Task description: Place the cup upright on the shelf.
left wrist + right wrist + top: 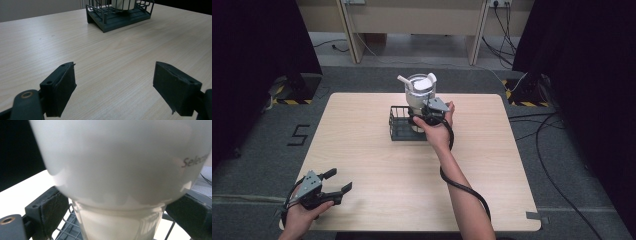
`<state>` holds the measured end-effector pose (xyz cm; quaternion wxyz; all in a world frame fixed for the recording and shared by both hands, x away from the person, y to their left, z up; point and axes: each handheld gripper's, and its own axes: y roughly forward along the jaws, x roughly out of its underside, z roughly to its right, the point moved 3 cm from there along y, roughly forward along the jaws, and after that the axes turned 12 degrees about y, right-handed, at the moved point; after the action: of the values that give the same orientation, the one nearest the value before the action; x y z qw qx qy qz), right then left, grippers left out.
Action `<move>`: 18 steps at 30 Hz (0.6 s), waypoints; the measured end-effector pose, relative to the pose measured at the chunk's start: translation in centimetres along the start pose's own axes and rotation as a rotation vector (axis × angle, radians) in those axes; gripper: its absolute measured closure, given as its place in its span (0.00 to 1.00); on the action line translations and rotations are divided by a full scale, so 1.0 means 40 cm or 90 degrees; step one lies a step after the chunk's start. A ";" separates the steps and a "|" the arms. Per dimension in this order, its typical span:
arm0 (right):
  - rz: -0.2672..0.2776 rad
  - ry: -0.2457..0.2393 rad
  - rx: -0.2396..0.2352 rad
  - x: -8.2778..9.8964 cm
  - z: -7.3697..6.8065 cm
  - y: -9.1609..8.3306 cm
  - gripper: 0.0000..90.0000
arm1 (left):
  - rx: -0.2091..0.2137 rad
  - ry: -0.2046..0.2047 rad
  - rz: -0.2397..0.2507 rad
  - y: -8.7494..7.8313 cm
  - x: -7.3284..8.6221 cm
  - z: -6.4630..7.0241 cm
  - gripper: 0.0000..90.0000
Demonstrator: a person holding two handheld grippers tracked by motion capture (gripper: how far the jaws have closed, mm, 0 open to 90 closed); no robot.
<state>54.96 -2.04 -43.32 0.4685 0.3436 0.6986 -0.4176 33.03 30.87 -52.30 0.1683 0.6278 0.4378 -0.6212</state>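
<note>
Pale wood bench (pixel 377 165): your right hand-held gripper (pixel 424 116) is on the cup (pixel 421 92), your left hand-held gripper (pixel 332 187) idle.
Toward 12 o'clock on the bench, a white-and-clear cup stands upright in the dark wire rack (pixel 401 125), at its right end, with something white inside it that you cannot identify from here. In the right gripper view the cup (pixel 120 170) sits between your jaws, one pad on each side of its lower part and apparently touching it; whether they are squeezing, I cannot tell. Down at 7 o'clock, near the bench edge, your left hand-held gripper is spread wide with nothing between the jaws, held just over bare wood and aimed toward the rack (pixel 120 15).
</note>
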 end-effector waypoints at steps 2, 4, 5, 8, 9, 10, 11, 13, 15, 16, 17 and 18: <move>-0.002 0.002 0.002 0.001 0.000 -0.005 0.08 | 0.000 0.000 0.000 0.000 0.000 0.000 0.19; -0.003 0.002 0.001 0.002 0.001 -0.010 0.08 | 0.000 0.000 0.000 0.000 0.000 0.000 0.19; -0.003 0.001 0.000 0.003 0.002 -0.012 0.08 | 0.000 0.000 0.000 0.000 0.000 0.000 0.19; -0.004 0.000 0.003 0.005 0.005 -0.021 0.08 | 0.000 0.000 0.000 0.000 0.000 0.000 0.19; -0.003 -0.001 0.003 0.005 0.007 -0.024 0.08 | -0.001 0.000 0.000 0.000 0.000 0.000 0.19; -0.004 -0.001 0.004 0.005 0.008 -0.027 0.09 | -0.001 0.000 0.000 0.000 0.000 0.001 0.19; -0.004 0.000 0.006 0.005 0.009 -0.031 0.09 | -0.001 0.000 -0.001 0.000 0.000 0.001 0.19; -0.003 0.001 0.008 0.006 0.011 -0.038 0.09 | -0.001 0.000 -0.001 0.000 0.000 0.001 0.19; -0.004 0.002 0.008 0.009 0.011 -0.045 0.09 | 0.000 0.000 -0.001 0.001 0.000 0.001 0.19; -0.002 0.002 0.007 0.010 0.010 -0.047 0.09 | 0.000 0.000 0.000 0.001 0.000 0.002 0.19; -0.001 0.002 0.007 0.011 0.010 -0.050 0.09 | 0.000 0.001 -0.001 0.001 0.000 0.002 0.19; 0.000 0.001 0.007 0.012 0.010 -0.053 0.09 | 0.000 0.001 -0.001 0.001 0.000 0.002 0.19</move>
<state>53.11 -3.22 -43.29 0.4659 0.3463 0.6970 -0.4209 33.00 30.77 -52.32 0.1677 0.6279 0.4383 -0.6209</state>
